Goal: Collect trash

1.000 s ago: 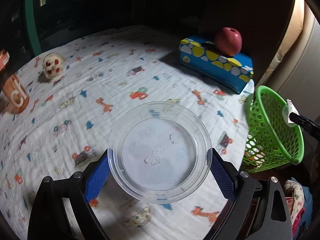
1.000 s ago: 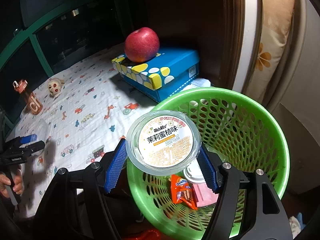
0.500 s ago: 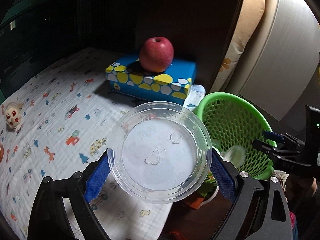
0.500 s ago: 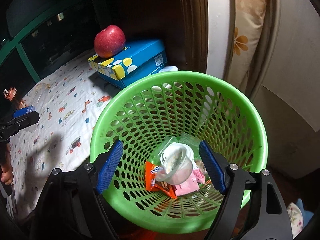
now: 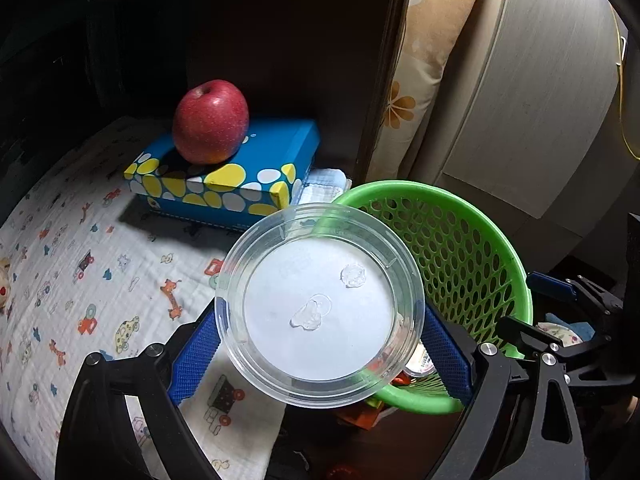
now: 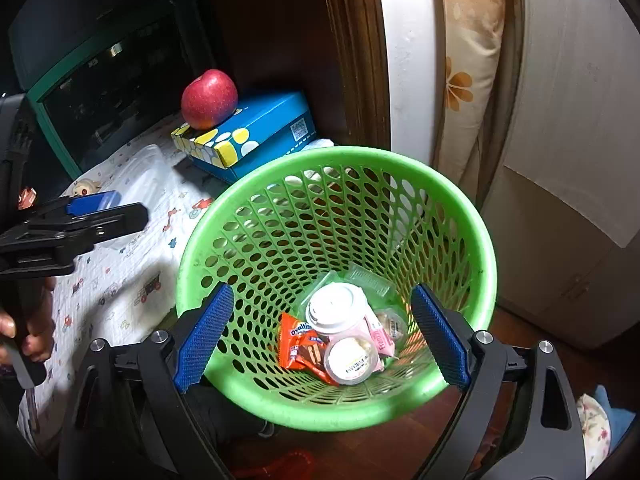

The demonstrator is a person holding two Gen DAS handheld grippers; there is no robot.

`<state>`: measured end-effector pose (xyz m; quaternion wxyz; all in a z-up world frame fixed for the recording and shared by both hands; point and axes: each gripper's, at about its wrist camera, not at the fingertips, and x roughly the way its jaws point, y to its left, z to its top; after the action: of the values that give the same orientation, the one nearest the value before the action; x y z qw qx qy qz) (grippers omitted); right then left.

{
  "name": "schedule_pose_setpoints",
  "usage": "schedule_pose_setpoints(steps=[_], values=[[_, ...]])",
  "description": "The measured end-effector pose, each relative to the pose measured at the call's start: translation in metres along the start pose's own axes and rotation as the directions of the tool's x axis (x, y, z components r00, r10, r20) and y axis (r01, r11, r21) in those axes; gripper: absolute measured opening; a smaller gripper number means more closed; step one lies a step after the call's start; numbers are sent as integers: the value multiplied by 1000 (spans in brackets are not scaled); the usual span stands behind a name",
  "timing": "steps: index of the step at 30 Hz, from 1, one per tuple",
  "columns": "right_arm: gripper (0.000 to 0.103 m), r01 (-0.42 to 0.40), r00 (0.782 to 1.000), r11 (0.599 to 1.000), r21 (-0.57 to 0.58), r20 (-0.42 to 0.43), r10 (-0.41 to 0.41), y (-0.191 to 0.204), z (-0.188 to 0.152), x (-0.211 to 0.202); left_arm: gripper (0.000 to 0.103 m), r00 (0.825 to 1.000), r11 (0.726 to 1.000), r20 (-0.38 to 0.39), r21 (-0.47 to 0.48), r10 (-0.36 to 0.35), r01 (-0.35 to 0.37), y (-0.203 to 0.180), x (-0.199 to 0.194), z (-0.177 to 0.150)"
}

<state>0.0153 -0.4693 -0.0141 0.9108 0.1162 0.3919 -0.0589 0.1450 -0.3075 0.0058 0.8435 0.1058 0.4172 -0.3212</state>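
Note:
My left gripper is shut on a clear round plastic container, held at the near left rim of the green basket. My right gripper is open and empty, its blue pads either side of the basket's mouth. In the basket lie a small jelly cup with a printed lid, a white-lidded cup, an orange Ovaltine wrapper and a pink packet. The left gripper also shows in the right wrist view, with the clear container seen edge on.
A red apple sits on a blue spotted tissue box on the bed's printed cloth. A small doll lies farther back. A floral curtain, a white cabinet and dark wooden floor surround the basket.
My right gripper opened and dropped the jelly cup into the basket, where it now lies still. My left gripper swung right with the clear container, from over the bed to the basket's rim.

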Motion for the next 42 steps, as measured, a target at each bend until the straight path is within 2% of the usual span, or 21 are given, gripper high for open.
schedule_pose_setpoints(steps=[9,14,22,32,42], values=[[92,17,1000,1000,11,17,-17,-6,-11,-15,90,999,999,-35,25,-31,32,-24,23,8],[92,10,1000,999,33,19,-11,-9,-19,-20,94,998,998,-53,31,-44,46,-32,32,8],[92,-5,1000,999,44,9,4,-4,-25,-19,94,997,999,-55,7,-48,48,-23,27,-4],[93,-49,999,999,6,19,49,29,-20,-18,94,998,996,-5,-65,62,-62,21,-15,-27],[96,-121,992,991,-60,31,123,83,-4,-11,94,979,964,22,-180,201,-194,80,-62,-56]])
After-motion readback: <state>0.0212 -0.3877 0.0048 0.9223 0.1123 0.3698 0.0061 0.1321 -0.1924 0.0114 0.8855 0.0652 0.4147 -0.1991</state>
